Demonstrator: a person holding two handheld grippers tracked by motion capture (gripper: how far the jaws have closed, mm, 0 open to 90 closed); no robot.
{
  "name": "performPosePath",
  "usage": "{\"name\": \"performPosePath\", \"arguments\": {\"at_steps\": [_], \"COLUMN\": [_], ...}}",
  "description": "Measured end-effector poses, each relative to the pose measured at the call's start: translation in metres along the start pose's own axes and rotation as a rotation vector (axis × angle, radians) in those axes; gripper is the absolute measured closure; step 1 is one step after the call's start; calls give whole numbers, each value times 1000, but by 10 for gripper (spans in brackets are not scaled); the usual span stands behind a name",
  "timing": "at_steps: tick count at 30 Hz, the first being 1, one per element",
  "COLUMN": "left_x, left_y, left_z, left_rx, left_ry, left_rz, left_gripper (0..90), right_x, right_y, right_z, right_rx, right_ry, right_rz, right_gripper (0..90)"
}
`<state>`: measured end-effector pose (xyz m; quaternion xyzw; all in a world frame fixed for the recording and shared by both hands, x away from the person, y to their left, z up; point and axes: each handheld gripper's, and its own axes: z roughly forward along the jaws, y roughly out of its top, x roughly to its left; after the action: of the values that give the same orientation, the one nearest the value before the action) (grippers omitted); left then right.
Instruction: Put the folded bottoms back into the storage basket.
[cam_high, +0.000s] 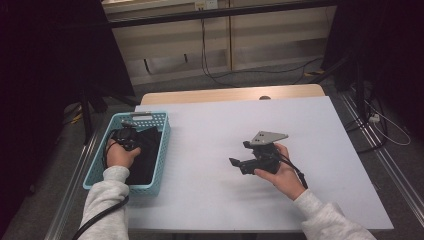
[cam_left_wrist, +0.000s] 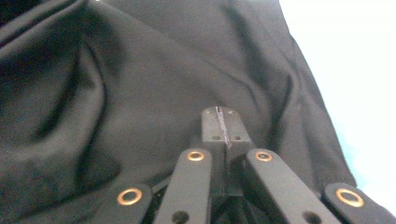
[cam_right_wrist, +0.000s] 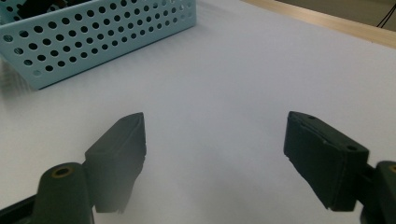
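Note:
A black cloth (cam_high: 148, 156) lies crumpled inside a light blue perforated basket (cam_high: 165, 142) at the table's left edge. My left gripper (cam_high: 131, 138) is down in that basket. In the left gripper view its jaws (cam_left_wrist: 219, 122) are pressed together with the tips buried in the folds of the cloth (cam_left_wrist: 130, 74), pinching it. My right gripper (cam_high: 240, 154) is held just above the white table top (cam_high: 210, 125) at centre right, pointing left toward the basket. It stands open (cam_right_wrist: 215, 140) with nothing between its fingers, and the basket (cam_right_wrist: 93, 42) lies ahead on its left.
The table's wooden far edge (cam_high: 230, 94) shows beyond the white sheet. Cables (cam_high: 220, 75) run over the floor behind, dark curtains hang on both sides, and a metal rail (cam_high: 385, 160) runs along the right.

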<state>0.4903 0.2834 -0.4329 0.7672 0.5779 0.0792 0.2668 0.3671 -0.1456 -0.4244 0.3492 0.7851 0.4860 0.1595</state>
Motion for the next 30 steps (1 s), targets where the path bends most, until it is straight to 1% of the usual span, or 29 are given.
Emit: {"name": "performPosePath", "arguments": {"at_steps": [1, 2, 3, 5, 6, 7, 8, 9, 10, 12, 13, 14, 16, 17, 18, 19, 22, 24, 25, 26, 30], "left_x": [-2, -6, -9, -13, -13, -12, -12, -11, -10, -9, -9, -10, -11, -12, -14, -15, -21, -25, -29, -30, -38], "left_y": [1, 2, 4, 7, 8, 9, 10, 11, 12, 15, 16, 17, 20, 22, 24, 25, 29, 31, 32, 33, 39], "left_z": [2, 5, 6, 7, 5, 3, 2, -1, -6, -14, -18, -22, -31, -34, -39, -41, -47, -51, -53, -55, -61], "left_rx": [-6, -18, -20, -19, -16, -17, -26, -24, -33, -45, -48, -52, -62, -74, -77, -83, -75, -85, -91, -90, -103], "left_ry": [-2, -1, -13, -6, -6, -9, -8, 1, 10, 13, 17, 14, 13, 12, 8, 5, -17, -27, -34, -35, -45], "left_rz": [3, 15, 15, 25, 24, 13, 6, 1, 0, 5, 2, 9, 12, 10, 14, 7, 24, 41, 45, 54, 68], "left_gripper": [900, 900, 900, 900, 893, 846, 830, 809, 784, 749, 711, 685, 663, 643, 624, 612, 567, 533, 532, 517, 468], "right_x": [0, -1, -1, -2, -4, -4, -5, -6, -8, -10, -11, -12, -15, -16, -17, -18, -21, -23, -23, -25, -28], "right_y": [0, 0, -1, -1, -1, -1, -2, -2, -3, -4, -5, -5, -7, -8, -9, -10, -13, -14, -15, -16, -20], "right_z": [0, 0, 0, -1, -2, -3, -5, -6, -8, -12, -14, -16, -20, -22, -24, -26, -30, -33, -35, -36, -41], "right_rx": [0, 0, 1, 0, 0, -1, -3, -4, -3, -4, -4, -5, -9, -10, -9, -7, -9, -12, -12, -10, -10], "right_ry": [-3, -6, -6, -11, -9, -15, -16, -16, -18, -25, -26, -31, -35, -36, -39, -40, -47, -46, -48, -50, -51], "right_rz": [1, 4, 4, 5, 7, 9, 9, 13, 13, 18, 18, 18, 24, 26, 27, 27, 33, 38, 40, 40, 52], "right_gripper": [203, 203, 203, 203, 202, 202, 202, 202, 202, 201, 201, 201, 201, 201, 201, 201, 201, 201, 201, 201, 201]}}
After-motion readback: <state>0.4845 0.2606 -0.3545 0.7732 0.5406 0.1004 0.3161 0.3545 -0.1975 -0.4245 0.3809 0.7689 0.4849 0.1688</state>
